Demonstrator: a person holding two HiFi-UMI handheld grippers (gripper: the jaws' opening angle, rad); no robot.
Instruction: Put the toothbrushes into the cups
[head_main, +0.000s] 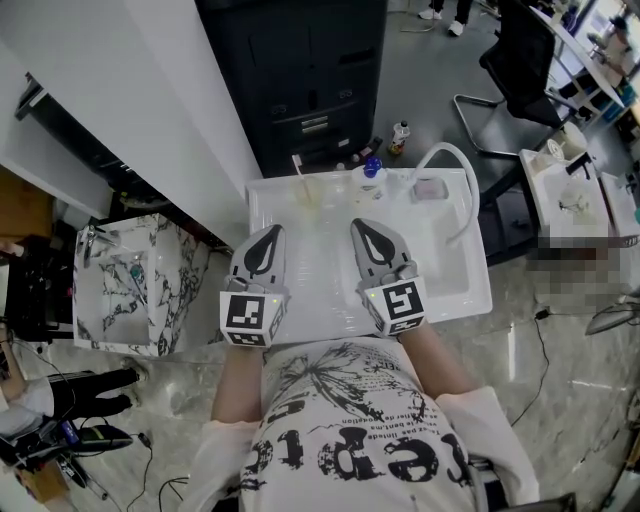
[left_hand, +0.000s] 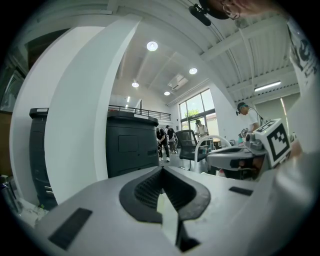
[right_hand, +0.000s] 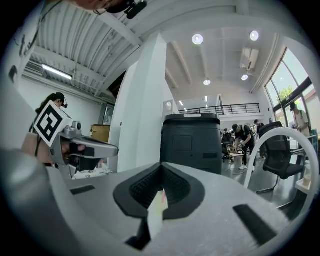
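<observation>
In the head view a pale clear cup (head_main: 307, 193) stands on the back ledge of the white basin (head_main: 470, 285), and a toothbrush (head_main: 298, 166) stands upright in it. A small blue cup-like thing (head_main: 372, 169) sits further right on the ledge; what it holds is too small to tell. My left gripper (head_main: 268, 236) and right gripper (head_main: 366, 229) hover side by side over the bowl, pointing at the ledge. Both are shut with nothing between the jaws, which also meet in the left gripper (left_hand: 161, 171) view and the right gripper (right_hand: 161, 166) view.
A white arched faucet (head_main: 452, 158) rises at the basin's back right, beside a pink dish (head_main: 428, 188). A black cabinet (head_main: 300, 80) stands behind the basin, with a bottle (head_main: 400, 136) on the floor. A marbled basin (head_main: 130, 285) is at the left, and another white basin (head_main: 575, 190) at the right.
</observation>
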